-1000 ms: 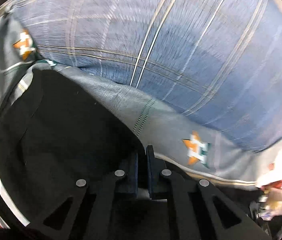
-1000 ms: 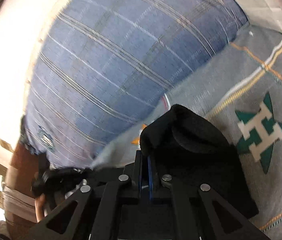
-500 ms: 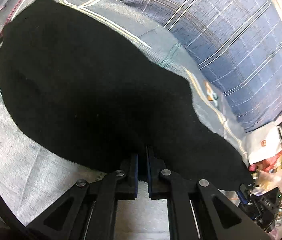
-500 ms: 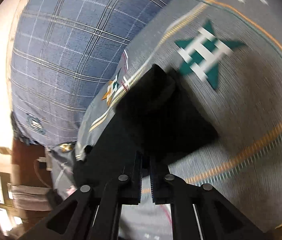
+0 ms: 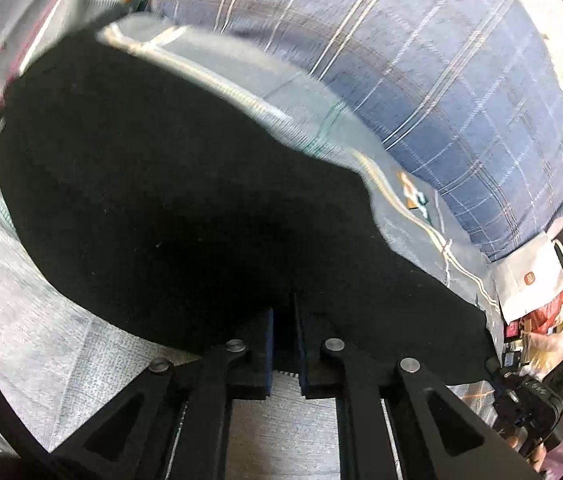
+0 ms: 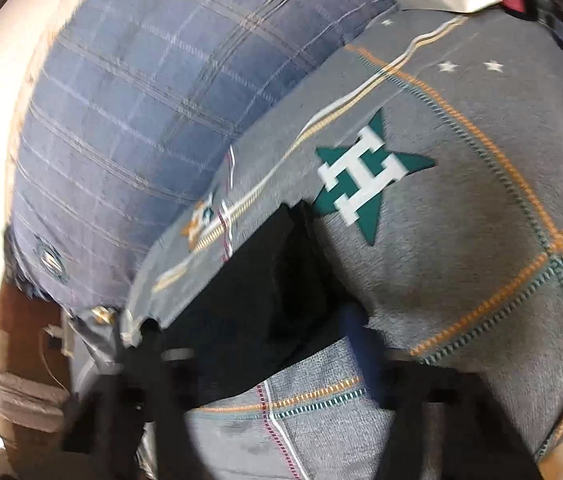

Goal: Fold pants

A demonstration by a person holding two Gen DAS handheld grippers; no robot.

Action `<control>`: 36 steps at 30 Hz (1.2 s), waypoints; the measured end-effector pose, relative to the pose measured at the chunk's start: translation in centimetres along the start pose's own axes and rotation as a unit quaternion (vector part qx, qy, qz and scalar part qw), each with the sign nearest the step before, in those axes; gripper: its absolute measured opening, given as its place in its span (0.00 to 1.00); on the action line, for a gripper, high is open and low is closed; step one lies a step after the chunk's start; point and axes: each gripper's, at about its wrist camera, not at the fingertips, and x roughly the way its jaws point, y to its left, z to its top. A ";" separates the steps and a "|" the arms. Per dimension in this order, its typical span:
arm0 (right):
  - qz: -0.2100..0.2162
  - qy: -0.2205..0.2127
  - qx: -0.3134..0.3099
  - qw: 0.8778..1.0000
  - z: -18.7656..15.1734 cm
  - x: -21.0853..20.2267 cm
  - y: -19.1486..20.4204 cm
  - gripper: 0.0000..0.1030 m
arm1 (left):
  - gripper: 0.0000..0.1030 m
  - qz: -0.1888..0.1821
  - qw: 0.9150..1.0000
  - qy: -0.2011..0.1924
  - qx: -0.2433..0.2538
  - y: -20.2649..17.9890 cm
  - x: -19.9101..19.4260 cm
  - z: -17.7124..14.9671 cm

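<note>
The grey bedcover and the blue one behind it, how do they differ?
The grey bedcover carries green star emblems and orange-and-teal stitched lines; the blue bedcover has only a pale plaid grid. The black pants lie on the grey one, while the blue one lies bare behind it. Both are soft, checked fabrics spread over the same surface.

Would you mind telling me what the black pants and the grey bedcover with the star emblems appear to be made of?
Black pants: apparently a soft matte cloth, perhaps knit or fleece; they drape limply and show no sheen, though the weave is too dark to read. Grey bedcover: a woven or brushed textile, matte and faintly fuzzy, with stitched-looking orange and teal lines and a green star.
</note>
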 end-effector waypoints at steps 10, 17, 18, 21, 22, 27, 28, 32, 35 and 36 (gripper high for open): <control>0.034 0.041 0.067 0.996 -0.1 0.8 -2.9 0.09 | 0.10 0.049 0.998 0.002 0.048 -0.6 0.0 -1.9; 0.057 -0.061 0.070 0.994 0.6 -2.2 -1.6 0.73 | 0.66 0.069 0.993 -0.023 0.096 -0.6 -5.5 -7.0; 0.058 -0.076 0.072 0.993 0.4 -2.6 -1.1 0.73 | 0.66 0.078 0.991 -0.032 0.106 -0.8 -6.4 -7.5; 0.064 -0.091 0.069 0.991 0.0 -2.4 0.3 0.73 | 0.66 0.087 0.988 -0.041 0.124 -1.4 -8.8 -8.7; 0.066 -0.090 0.070 0.991 -0.1 -2.2 0.6 0.73 | 0.66 0.087 0.987 -0.048 0.128 -1.7 -9.6 -9.0; 0.050 -0.089 0.073 0.992 -0.7 -1.1 0.8 0.73 | 0.68 0.097 0.981 -0.080 0.149 -2.8 -15.4 -9.9; 0.046 -0.088 0.070 0.993 -0.8 -0.9 0.9 0.73 | 0.68 0.099 0.980 -0.082 0.154 -2.7 -16.7 -10.5; 0.034 -0.080 0.050 0.995 -1.3 -0.7 1.4 0.73 | 0.68 0.112 0.975 -0.092 0.170 -3.2 -18.7 -11.8; 0.042 -0.069 0.043 0.996 -1.6 -0.6 1.6 0.73 | 0.68 0.118 0.972 -0.101 0.173 -3.4 -20.0 -12.4; 0.046 -0.065 0.043 0.996 -1.7 -0.6 1.7 0.73 | 0.68 0.120 0.972 -0.101 0.173 -3.4 -20.2 -12.6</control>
